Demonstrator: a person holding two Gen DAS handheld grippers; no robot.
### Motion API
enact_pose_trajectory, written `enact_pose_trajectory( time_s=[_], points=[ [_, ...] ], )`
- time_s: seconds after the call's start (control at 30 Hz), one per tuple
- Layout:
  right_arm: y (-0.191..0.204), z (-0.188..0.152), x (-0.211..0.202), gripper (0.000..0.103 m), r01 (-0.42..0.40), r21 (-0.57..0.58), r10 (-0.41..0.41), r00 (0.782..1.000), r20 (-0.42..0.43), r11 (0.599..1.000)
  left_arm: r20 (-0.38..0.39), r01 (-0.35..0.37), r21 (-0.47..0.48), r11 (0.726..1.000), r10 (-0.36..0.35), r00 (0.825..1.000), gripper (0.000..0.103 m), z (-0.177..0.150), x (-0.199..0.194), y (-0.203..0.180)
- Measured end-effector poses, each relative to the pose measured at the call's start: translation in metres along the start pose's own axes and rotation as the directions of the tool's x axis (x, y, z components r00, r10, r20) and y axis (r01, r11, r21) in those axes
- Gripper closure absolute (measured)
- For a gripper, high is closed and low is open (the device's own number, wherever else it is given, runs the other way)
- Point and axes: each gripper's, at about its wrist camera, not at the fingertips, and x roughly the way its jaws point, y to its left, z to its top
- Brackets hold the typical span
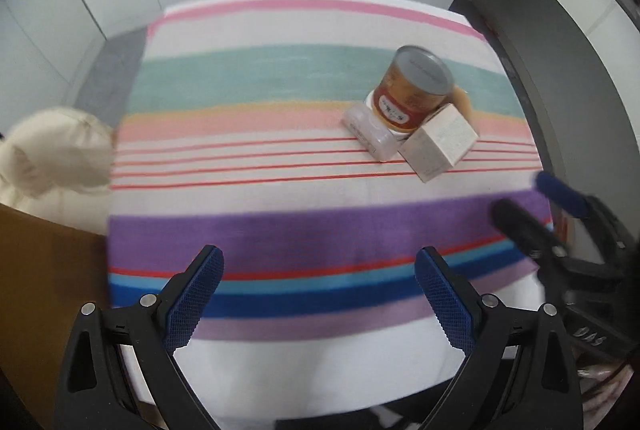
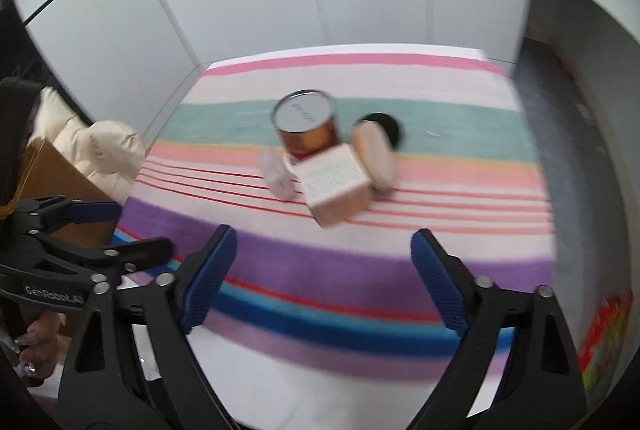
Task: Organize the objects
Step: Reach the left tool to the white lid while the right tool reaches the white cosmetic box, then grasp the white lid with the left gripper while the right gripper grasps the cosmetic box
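Objects for sorting sit in one tight cluster on the striped cloth that covers the table, toward its far right part in the left wrist view and near the middle in the right wrist view. Going left to right through the cluster: a small clear plastic jar lies on its side, its contents too blurred to tell. Against it stands a tin can with a grey lid and a red-brown label, tilted and leaning on the things around it; the lid is on, so nothing inside shows. In front of the can and touching it is a pale cardboard box with fine print on its faces, closed, set at an angle to the stripes. Right of the box in the right wrist view lies a tan oval object, and just behind it a round black lid or disc; what either is stays unclear in the blur.

At the table's left edge, a brown cardboard carton stands off the table with a cream padded garment heaped beside or in it; I cannot tell which.

Both grippers hover over the near stripes, well short of the cluster. The left gripper has its jaws wide apart with nothing between them. The right gripper likewise shows jaws apart and empty.
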Motion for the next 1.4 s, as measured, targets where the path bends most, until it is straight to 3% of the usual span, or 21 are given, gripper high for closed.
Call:
enact_pose_trajectory(
  time_s=[0.1,0.37,0.43,0.47,0.6,0.67,0.77,0.83,0.93,1.0,1.13,1.4],
  points=[
    [0.000,0.005,0.033,0.022,-0.021,-0.026,0.020,1.000,-0.023,0.999,-0.039,0.047,-0.029,0.998,-0.048,0.998,0.007,-0.002,0.019,0.009],
    [-0.005,0.013,0.089,0.022,0.055,-0.051,-0.058,0.997,-0.052,0.997,-0.073,0.002,-0.036,0.999,-0.005,0.997,0.007,-0.005,0.049,0.021],
    [-0.005,0.014,0.099,0.042,0.053,-0.060,-0.057,0.997,-0.056,0.997,-0.065,0.005,-0.035,0.999,-0.007,0.998,0.007,0.001,0.054,0.019],
    [-0.006,0.013,0.102,0.044,0.065,-0.066,-0.069,0.996,-0.055,0.996,-0.053,0.016,-0.031,0.999,-0.018,0.998,0.007,0.005,0.055,0.018],
    [-0.012,0.001,0.087,0.044,0.074,-0.048,-0.076,0.997,-0.035,0.996,-0.015,0.067,0.085,0.994,-0.066,0.998,0.007,0.024,0.068,-0.003],
    [-0.021,-0.006,0.076,0.045,0.063,-0.004,-0.063,0.997,-0.032,0.998,-0.002,0.031,0.173,0.984,-0.031,1.000,0.007,0.035,0.078,-0.019],
    [-0.041,-0.015,0.062,0.045,0.054,0.078,-0.051,0.998,-0.041,0.995,0.045,0.011,0.236,0.972,-0.022,0.999,0.007,0.047,0.086,-0.032],
    [-0.053,-0.020,0.058,0.045,0.053,0.115,-0.047,0.998,-0.049,0.992,0.092,-0.040,0.274,0.961,0.015,0.996,0.007,0.054,0.093,-0.039],
    [-0.060,-0.022,0.057,0.045,0.065,0.129,-0.058,0.997,-0.054,0.990,0.160,-0.109,0.323,0.940,0.059,0.985,0.011,0.059,0.097,-0.050],
    [-0.063,-0.023,0.060,0.044,0.057,0.143,-0.049,0.997,-0.063,0.988,0.190,-0.132,0.354,0.926,0.067,0.980,0.023,0.056,0.097,-0.058],
    [-0.059,-0.024,0.060,0.044,0.066,0.124,-0.060,0.997,-0.057,0.990,0.198,-0.095,0.367,0.925,0.022,0.980,0.044,0.052,0.095,-0.063],
    [-0.053,-0.024,0.061,0.044,0.073,0.125,-0.066,0.996,-0.056,0.989,0.162,-0.072,0.287,0.955,0.026,0.986,0.044,0.061,0.099,-0.064]
  ],
)
